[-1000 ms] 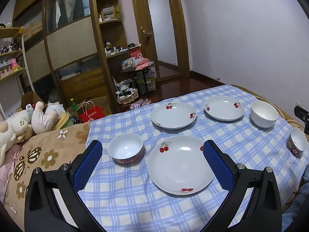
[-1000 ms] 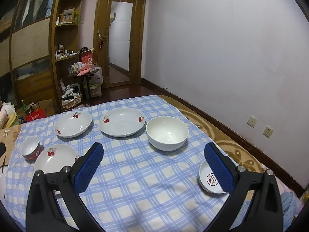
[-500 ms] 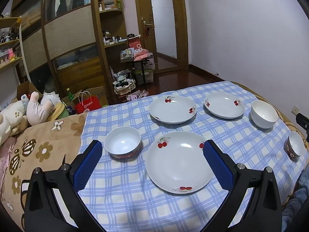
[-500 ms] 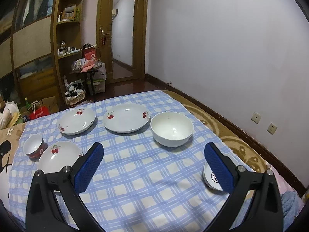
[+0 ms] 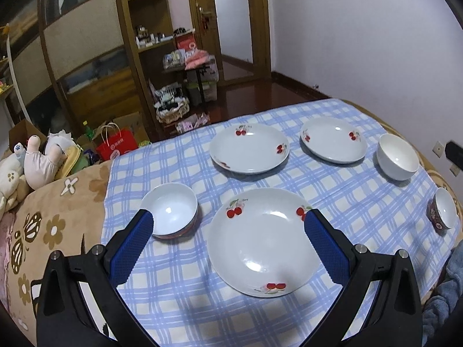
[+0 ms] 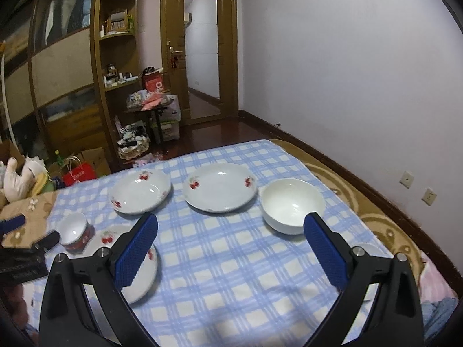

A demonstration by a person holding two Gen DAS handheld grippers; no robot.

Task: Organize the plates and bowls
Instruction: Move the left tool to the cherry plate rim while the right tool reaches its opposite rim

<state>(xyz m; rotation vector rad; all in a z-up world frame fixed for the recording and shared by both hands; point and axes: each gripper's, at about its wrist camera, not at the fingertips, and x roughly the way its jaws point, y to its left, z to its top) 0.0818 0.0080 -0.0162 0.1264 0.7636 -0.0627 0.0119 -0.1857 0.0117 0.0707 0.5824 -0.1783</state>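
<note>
A: What do the two grippers look like?
B: The left gripper [image 5: 225,231] and right gripper [image 6: 230,232] both have glossy black angular frames, blue dimple-textured pads, and small silver screws near each finger's base.

White print is seen on the red bag [image 5: 117,144] and a white logo on the red box [image 6: 154,84]; neither can be read.

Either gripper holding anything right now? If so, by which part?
Nothing held. Left gripper is open above the near cherry plate; right gripper is open over the checked cloth.
</note>
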